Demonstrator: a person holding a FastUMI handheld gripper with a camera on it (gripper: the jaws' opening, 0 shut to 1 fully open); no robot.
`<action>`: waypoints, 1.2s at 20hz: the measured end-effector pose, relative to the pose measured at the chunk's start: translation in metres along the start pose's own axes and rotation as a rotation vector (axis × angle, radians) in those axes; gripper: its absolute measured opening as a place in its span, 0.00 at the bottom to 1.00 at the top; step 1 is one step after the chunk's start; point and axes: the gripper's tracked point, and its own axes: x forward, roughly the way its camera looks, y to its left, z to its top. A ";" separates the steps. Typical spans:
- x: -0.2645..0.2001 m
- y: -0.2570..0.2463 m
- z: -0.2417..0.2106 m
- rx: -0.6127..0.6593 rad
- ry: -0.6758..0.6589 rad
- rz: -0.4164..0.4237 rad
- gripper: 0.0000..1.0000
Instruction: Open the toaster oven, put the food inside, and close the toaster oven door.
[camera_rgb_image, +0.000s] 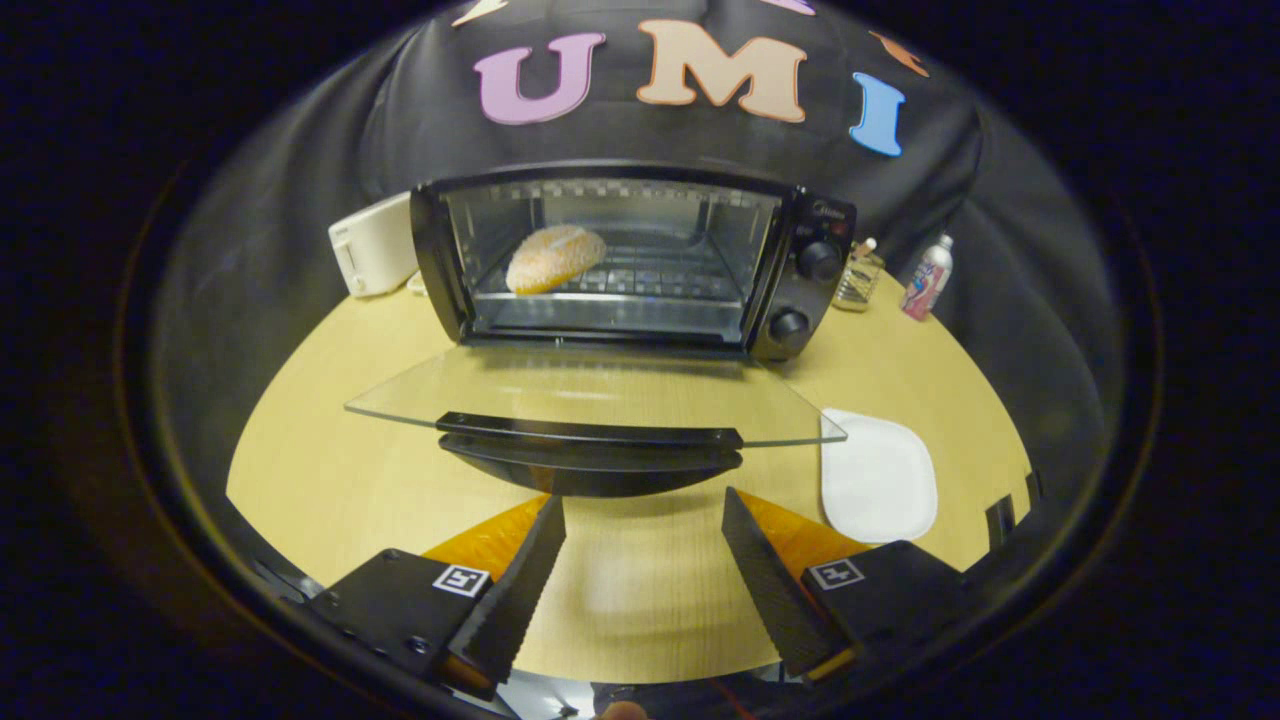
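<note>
A black toaster oven (800, 270) stands at the back of the light wooden table (320, 440). Its glass door (600, 395) lies folded down flat toward me, with the black handle (590, 432) along its front edge. A round bread roll (555, 258) rests on the wire rack inside, toward the left. My gripper (643, 505) is open with nothing between its fingers. The fingertips sit just short of the door handle and slightly below it, and do not touch it.
A white plate (878, 478) lies on the table right of the door, beyond my right finger. A white toaster (372, 245) stands left of the oven. A small glass jar (858, 278) and a plastic bottle (928, 277) stand to the oven's right.
</note>
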 end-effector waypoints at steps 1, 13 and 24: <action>0.002 0.003 0.016 0.021 -0.032 0.008 1.00; 0.038 0.032 0.158 0.138 -0.238 0.064 1.00; -0.036 -0.016 0.256 0.137 -0.414 0.002 0.99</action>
